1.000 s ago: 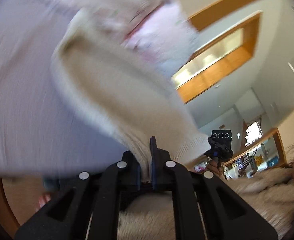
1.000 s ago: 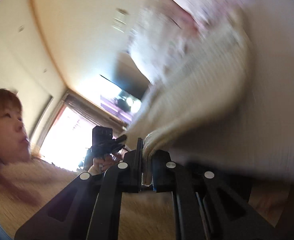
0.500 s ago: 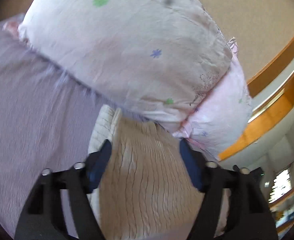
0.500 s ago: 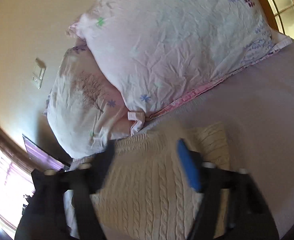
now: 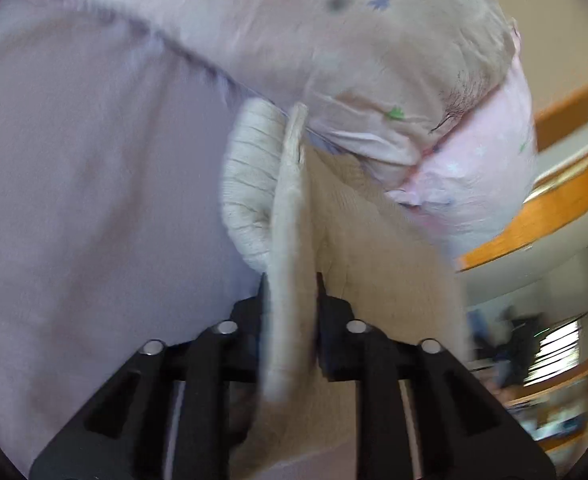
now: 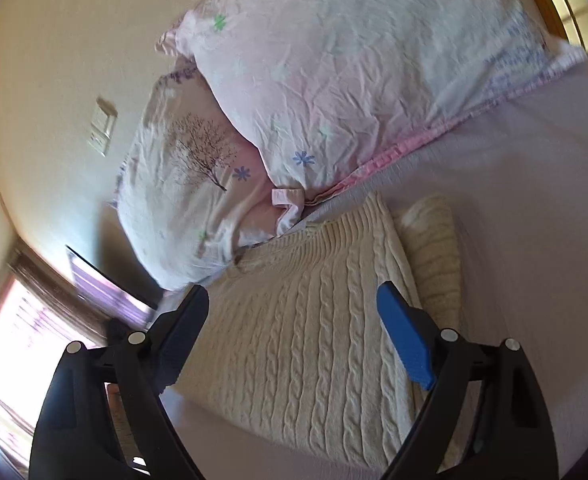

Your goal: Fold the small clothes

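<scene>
- The left gripper point(image 5: 289, 284) has its jaws drawn narrow onto a raised edge of the cream cable-knit sweater point(image 6: 314, 340), which runs up between the fingers and stands on edge in the blurred left wrist view.
- The sweater lies on the lavender bed sheet point(image 6: 534, 200), near the gripper, its far end touching the pillows.
- In the right wrist view a second roll of knit, probably a sleeve point(image 6: 434, 248), lies just beside the body on its right.
- To do this fold well, I judge the pinched edge should be carried across the body in one level sweep, kept taut enough that the thick knit does not bunch, then laid so the edges line up before letting go.
- The knit is bulky and springy, so a shallow grip may slip; the pinch looks deep enough, though blur makes that uncertain.
- The right gripper point(image 6: 294, 320) is spread wide, holding nothing, and hangs above the sweater's body; it could press the flat part down to anchor it.
- Count: one sweater, two floral pillows, one stacked on the other (upper pillow point(image 6: 374, 72), lower pillow point(image 6: 189, 184)), two grippers, one wall switch plate point(image 6: 102, 126).
</scene>
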The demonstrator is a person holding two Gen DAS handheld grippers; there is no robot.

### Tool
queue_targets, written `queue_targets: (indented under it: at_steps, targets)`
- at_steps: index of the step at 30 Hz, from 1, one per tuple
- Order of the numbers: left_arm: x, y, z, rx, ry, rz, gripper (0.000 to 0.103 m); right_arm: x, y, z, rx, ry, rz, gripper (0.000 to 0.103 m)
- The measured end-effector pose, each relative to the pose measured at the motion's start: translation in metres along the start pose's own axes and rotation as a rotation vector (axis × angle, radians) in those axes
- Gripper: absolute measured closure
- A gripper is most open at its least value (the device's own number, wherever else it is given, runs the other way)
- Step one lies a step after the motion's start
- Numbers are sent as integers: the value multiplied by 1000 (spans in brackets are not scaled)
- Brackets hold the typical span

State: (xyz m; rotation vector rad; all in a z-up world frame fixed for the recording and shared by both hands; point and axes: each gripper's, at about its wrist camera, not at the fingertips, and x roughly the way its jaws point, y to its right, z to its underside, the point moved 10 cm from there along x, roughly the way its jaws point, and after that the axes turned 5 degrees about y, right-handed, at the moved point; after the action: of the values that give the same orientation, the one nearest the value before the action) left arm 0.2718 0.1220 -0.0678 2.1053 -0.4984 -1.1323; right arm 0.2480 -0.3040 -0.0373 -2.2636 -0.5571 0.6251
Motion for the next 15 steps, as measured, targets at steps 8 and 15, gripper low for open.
queue_targets:
  at_steps: [8, 15]
  targets:
    - [19, 202, 3, 74, 20, 493, 88, -57, 9, -16, 3, 135, -23, 15]
    - [131, 326, 122, 169, -380, 693, 65, -78, 25, -29, 10, 166, 66, 10]
